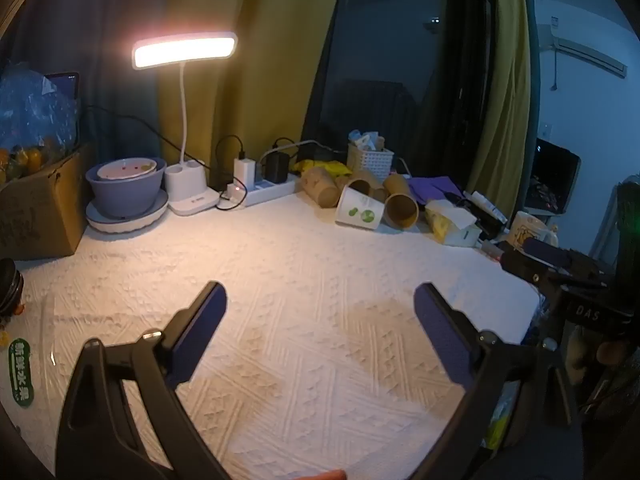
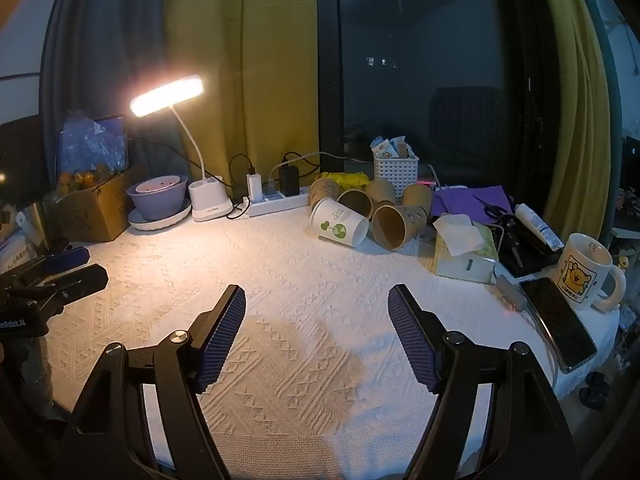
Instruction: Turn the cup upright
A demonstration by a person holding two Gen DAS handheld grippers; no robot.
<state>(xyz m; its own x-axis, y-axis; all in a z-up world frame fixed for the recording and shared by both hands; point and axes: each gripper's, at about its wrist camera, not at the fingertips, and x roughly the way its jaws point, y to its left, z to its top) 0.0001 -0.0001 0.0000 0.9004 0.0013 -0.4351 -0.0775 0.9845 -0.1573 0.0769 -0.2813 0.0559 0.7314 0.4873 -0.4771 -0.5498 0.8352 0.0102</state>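
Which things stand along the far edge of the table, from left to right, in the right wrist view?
Cardboard box → purple bowl → lamp base → power strip → white paper cup → tissue box → mug.

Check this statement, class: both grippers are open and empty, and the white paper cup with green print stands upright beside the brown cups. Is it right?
Not quite. The white paper cup lies on its side, not upright, as the right wrist view shows. The rest holds: left gripper and right gripper are open and empty, and the brown cups lie beside it.

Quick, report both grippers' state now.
Left gripper: open, holding nothing.
Right gripper: open, holding nothing.
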